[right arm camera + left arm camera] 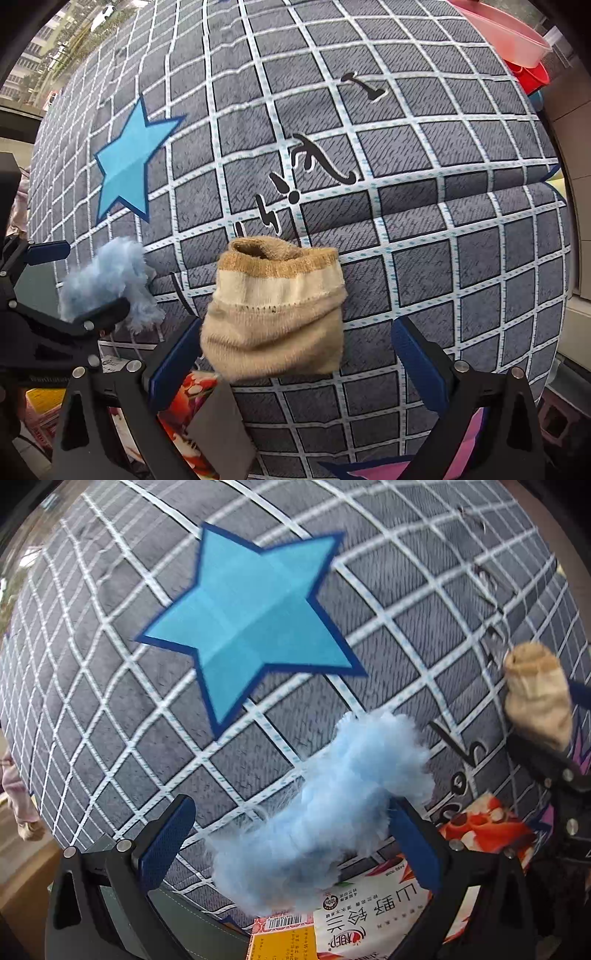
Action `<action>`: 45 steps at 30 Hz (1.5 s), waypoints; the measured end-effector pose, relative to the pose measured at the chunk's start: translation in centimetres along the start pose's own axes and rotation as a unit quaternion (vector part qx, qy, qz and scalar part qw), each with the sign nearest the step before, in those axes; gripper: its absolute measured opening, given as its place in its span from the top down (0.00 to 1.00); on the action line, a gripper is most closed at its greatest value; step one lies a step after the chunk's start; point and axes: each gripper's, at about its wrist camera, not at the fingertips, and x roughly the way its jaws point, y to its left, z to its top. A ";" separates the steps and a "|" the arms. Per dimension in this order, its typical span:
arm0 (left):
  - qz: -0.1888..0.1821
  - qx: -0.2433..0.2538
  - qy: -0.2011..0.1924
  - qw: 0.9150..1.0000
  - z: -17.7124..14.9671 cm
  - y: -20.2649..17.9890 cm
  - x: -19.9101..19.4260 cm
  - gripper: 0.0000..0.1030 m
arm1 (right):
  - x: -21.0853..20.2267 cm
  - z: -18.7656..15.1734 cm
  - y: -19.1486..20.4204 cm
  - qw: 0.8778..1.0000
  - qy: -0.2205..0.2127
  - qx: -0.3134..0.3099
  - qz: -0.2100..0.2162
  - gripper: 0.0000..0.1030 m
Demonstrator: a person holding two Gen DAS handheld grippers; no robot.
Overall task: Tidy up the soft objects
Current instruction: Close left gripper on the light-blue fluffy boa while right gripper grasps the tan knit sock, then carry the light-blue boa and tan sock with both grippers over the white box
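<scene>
Left gripper (pixel 288 843): jaws wide; blue fluff (pixel 325 812) between them, contact unclear.
Right gripper (pixel 295 360): jaws wide; beige sock (pixel 275 314) between, base hidden.

cloth (pixel 424 236): grey, white grid, black script | star (pixel 247 624): light blue, navy edge | fluff (pixel 325 819): pale blue | sock (pixel 275 314): tan, cream band below cuff | pads (pixel 415 363): blue | basin (pixel 506 37), far right: pink | packet (pixel 373 919), near: white, orange-red print

The grid-patterned blanket (pixel 388 635) is viewed closely from above by both wrist cameras; its blue star (pixel 129 162) is shared.
</scene>
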 end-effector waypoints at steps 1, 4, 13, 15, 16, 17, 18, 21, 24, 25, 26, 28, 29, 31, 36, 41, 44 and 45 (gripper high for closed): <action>-0.001 0.003 0.003 1.000 0.0 0.0 0.2 0.00 | 0.3 0.0 0.1 1.000 0.002 0.000 -0.001 0.02; 0.003 0.017 0.015 1.000 -0.1 -0.3 0.8 0.00 | 0.6 0.2 0.2 1.000 0.003 -0.006 -0.006 0.02; 0.005 0.048 0.024 0.999 -0.4 -1.7 1.5 0.23 | 0.7 0.1 0.6 0.999 -0.003 -0.035 -0.017 0.44; -0.011 0.045 0.013 0.999 0.1 -3.4 0.2 0.47 | 0.6 -0.1 0.9 0.999 -0.004 -0.037 -0.009 0.65; -0.007 0.045 0.008 0.999 0.2 -3.6 -0.1 0.61 | 0.6 -0.1 1.0 0.999 -0.004 -0.035 -0.006 0.65; -0.004 0.046 0.004 0.999 0.2 -3.7 -0.3 0.65 | 0.4 -0.2 1.1 0.999 -0.005 -0.033 -0.002 0.65; -0.001 0.046 -0.004 0.999 0.1 -3.8 -0.6 0.69 | 0.2 -0.2 1.2 1.000 -0.006 -0.031 0.002 0.66; -0.005 0.033 -0.036 0.999 -0.1 -4.0 -2.1 0.71 | -0.9 -0.5 0.7 0.999 -0.018 -0.027 0.012 0.66; -0.018 0.011 -0.062 0.998 -0.5 -3.6 -4.1 0.71 | -2.1 -0.8 0.0 0.999 -0.028 -0.023 0.019 0.66; -0.021 0.005 -0.069 0.997 -0.6 -3.7 -4.7 0.71 | -2.4 -0.8 -0.1 0.999 -0.030 -0.021 0.021 0.66; -0.025 -0.001 -0.079 0.997 -0.7 -3.6 -5.6 0.71 | -2.7 -0.9 -0.2 0.999 -0.031 -0.017 0.024 0.66; -0.029 -0.007 -0.097 0.995 -1.1 -3.5 -7.4 0.71 | -3.2 -1.3 -0.4 0.999 -0.034 -0.008 0.033 0.66; -0.034 -0.009 -0.108 0.994 -1.7 -3.6 -8.3 0.71 | -3.6 -1.4 -0.6 0.999 -0.036 -0.004 0.035 0.66; -0.042 -0.012 -0.126 0.991 -2.3 -4.3 -9.7 0.71 | -4.3 -1.5 -1.1 0.998 -0.040 0.001 0.040 0.66; -0.069 -0.012 -0.153 0.986 -4.3 -4.9 -12.5 0.71 | -5.9 -2.3 -1.8 0.998 -0.048 0.011 0.044 0.66; -0.090 -0.002 -0.170 0.981 -6.9 -6.5 -14.3 0.71 | -7.0 -4.0 -1.9 0.997 -0.054 0.023 0.053 0.66; -0.108 0.002 -0.177 0.978 -8.6 -7.4 -14.2 0.71 | -7.6 -5.2 -1.6 0.997 -0.055 0.023 0.052 0.66; -0.111 0.004 -0.179 0.978 -9.1 -7.6 -14.2 0.71 | -7.8 -5.7 -1.6 0.997 -0.055 0.024 0.053 0.66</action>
